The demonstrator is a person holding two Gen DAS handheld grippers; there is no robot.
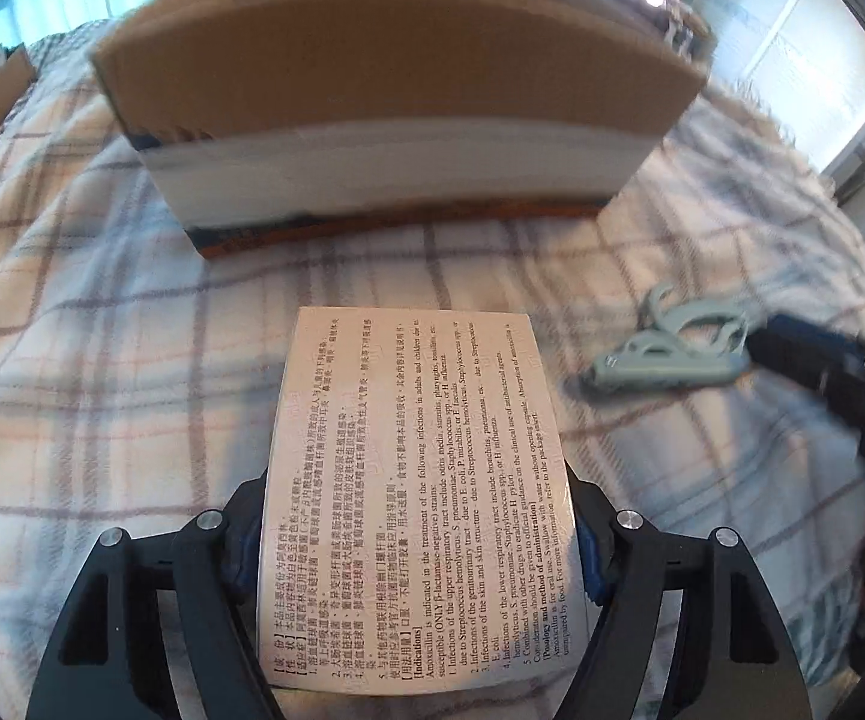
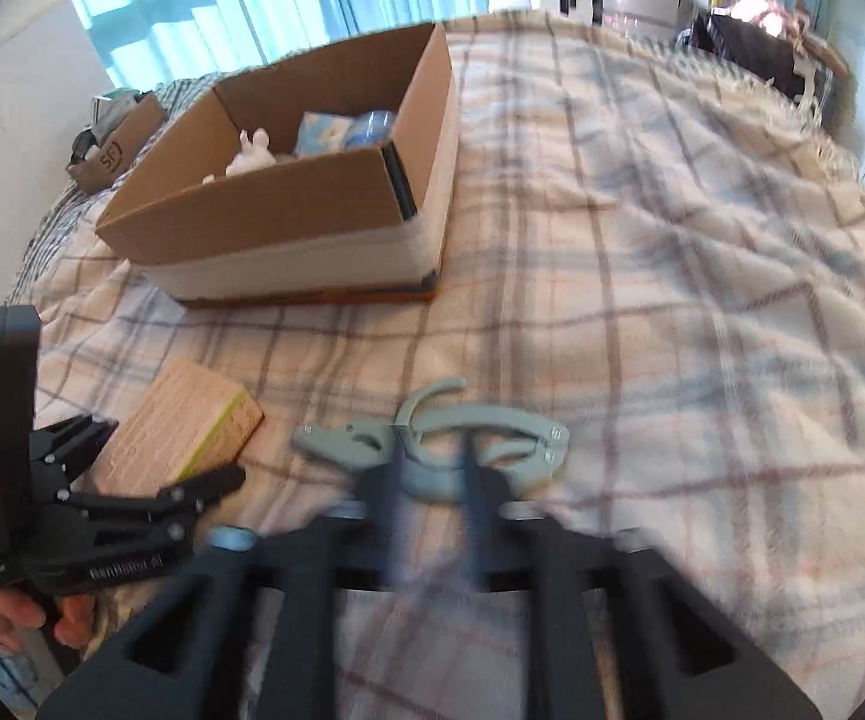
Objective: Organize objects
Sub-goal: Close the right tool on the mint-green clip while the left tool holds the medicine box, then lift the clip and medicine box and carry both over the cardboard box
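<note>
My left gripper (image 1: 414, 540) is shut on a flat medicine box (image 1: 414, 480) printed with text, held over the plaid blanket; it also shows in the right wrist view (image 2: 150, 468) with the medicine box (image 2: 180, 426) between its fingers. My right gripper (image 2: 432, 474) is shut on a grey plastic clamp tool (image 2: 450, 438), low over the blanket; the tool also shows in the left wrist view (image 1: 666, 348). An open cardboard box (image 2: 288, 204) stands ahead on the bed, holding a white plush toy (image 2: 249, 156) and blue items (image 2: 342, 129).
The plaid blanket (image 2: 672, 300) covers the bed. A second small cardboard box (image 2: 114, 150) sits at the far left edge. Blue curtains hang behind. Furniture and clutter stand past the bed's far right.
</note>
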